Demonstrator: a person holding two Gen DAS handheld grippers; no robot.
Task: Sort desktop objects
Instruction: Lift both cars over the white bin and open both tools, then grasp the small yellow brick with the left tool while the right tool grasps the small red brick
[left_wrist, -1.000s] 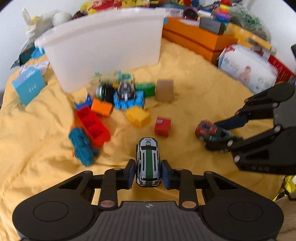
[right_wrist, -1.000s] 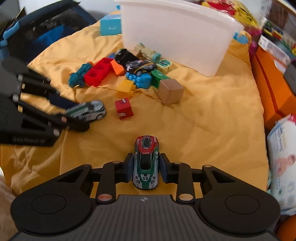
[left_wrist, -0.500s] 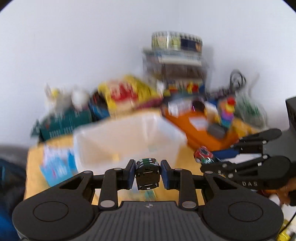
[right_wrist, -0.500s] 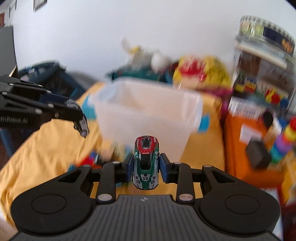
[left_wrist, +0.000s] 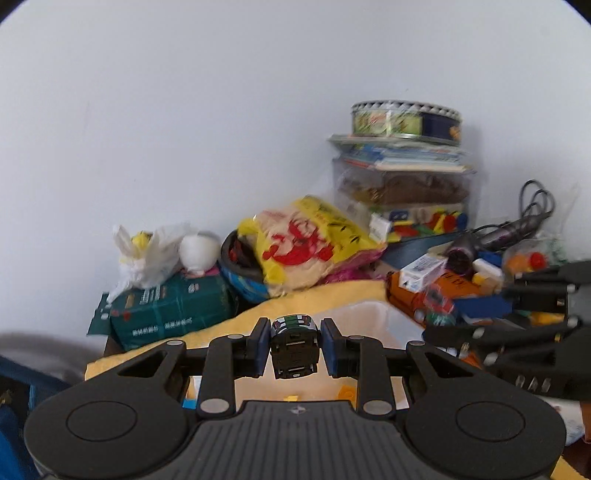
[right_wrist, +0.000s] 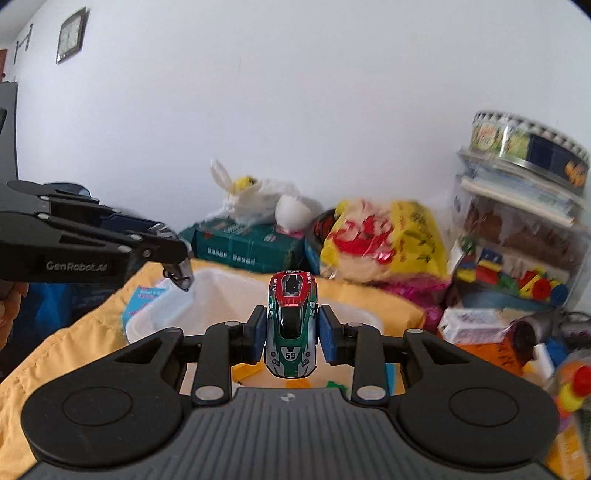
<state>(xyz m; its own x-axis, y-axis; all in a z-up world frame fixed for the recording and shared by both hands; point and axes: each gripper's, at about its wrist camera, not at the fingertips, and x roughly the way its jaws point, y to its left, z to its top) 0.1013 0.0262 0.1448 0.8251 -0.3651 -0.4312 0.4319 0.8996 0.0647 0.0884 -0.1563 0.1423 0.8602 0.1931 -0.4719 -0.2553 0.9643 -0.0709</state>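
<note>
Both grippers, left gripper (left_wrist: 294, 349) and right gripper (right_wrist: 291, 334), are each clamping a toy car above the white bin (right_wrist: 221, 295); dropping is remaining.

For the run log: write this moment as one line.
left gripper: shut on silver toy car | right gripper: shut on red-green toy car | white bin: ahead

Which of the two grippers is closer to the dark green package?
Left. The left gripper is just right of the dark green package; the right gripper is farther right, beyond the left one.
</note>
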